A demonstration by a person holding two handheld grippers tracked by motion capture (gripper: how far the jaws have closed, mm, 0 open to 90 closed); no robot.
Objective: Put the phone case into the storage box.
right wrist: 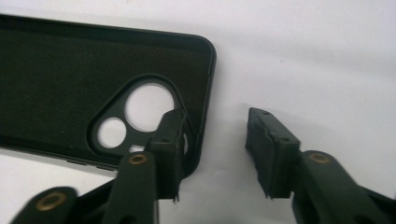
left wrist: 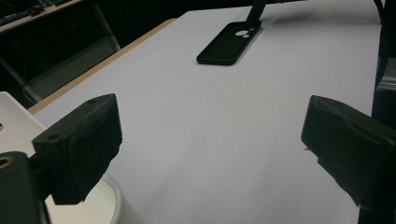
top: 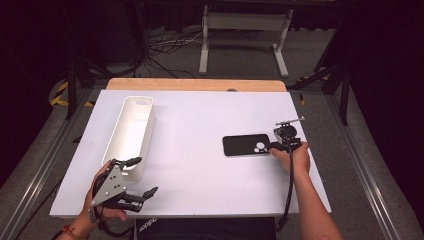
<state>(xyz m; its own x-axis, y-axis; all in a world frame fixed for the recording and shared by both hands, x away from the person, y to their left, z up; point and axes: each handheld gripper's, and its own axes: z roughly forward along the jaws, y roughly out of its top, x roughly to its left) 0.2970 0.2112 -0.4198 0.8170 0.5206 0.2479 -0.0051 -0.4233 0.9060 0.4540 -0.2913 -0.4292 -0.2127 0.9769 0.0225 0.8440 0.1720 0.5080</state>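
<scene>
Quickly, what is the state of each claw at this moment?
Left claw: open, holding nothing, near the white bin.
Right claw: open, astride the edge of the black phone case, one jaw inside it, not yet gripping.

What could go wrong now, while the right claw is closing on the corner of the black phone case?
The right claw straddles only the thin corner wall of the black phone case, beside its camera cutouts. Such a small bite may slip, or the case may pivot on the smooth white table. The flexible wall could also bend without lifting.
</scene>
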